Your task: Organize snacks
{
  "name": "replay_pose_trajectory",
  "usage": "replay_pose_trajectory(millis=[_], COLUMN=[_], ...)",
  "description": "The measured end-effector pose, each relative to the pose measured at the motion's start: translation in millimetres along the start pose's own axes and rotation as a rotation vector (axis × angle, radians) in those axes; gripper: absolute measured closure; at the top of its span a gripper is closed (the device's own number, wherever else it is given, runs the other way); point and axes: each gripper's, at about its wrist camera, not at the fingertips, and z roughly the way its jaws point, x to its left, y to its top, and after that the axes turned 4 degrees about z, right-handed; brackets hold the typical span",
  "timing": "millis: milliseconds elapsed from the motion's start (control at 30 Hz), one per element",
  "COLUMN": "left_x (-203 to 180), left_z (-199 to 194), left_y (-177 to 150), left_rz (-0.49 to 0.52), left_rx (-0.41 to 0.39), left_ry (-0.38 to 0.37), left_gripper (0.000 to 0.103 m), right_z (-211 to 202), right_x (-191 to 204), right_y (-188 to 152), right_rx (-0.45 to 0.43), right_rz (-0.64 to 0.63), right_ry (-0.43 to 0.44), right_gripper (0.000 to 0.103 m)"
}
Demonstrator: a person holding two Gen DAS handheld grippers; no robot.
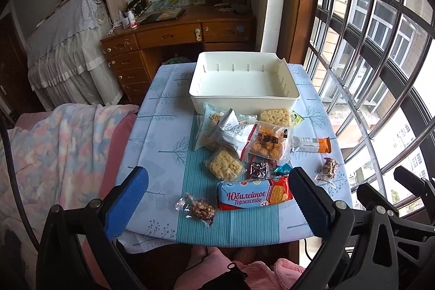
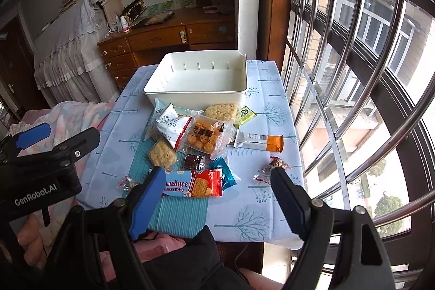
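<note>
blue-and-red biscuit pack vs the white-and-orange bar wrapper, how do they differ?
The biscuit pack is larger and thicker; the bar wrapper is slim and flat.
The biscuit pack is blue and red with Cyrillic lettering; the bar wrapper is white with an orange end.
The biscuit pack lies near the table's front edge on the teal runner; the bar wrapper sits farther back, toward the window.
Both lie outside the white bin, ungripped.
</note>
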Motion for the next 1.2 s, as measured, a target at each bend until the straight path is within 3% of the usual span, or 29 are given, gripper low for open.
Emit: replay_pose_trajectory(millis=[300,467,633,933,1200], left_x=[26,41,53,57,51], left_z=[4,11,27,81,134], left_y=[-12,-22,-34,-60,-78], left_rz=[-0.065,-0.089,-0.098,-0.099,0.003], left_rx=[0.058,0.096,0.158,0.267,0.342], left_ry=[0.044,0.005,0.018,-0.040,-0.078], left_gripper=[0.001,0.001,0.001,0.001,0.001], right_z=[-2,4,18,67,115], right_x=[-7,-9,-10,-14,-22], right_y=[-8,-12,-16,-27,-40], right_rx=[0.015,0.042,0.098,0.289,0.480], right_rz=[0.058,0.110,0.167,0.328,0.525], right_ry=[0.005,0.028,0.058,0.085,0.166], right_gripper=[0.023,0.023,0.023,0.023,0.023])
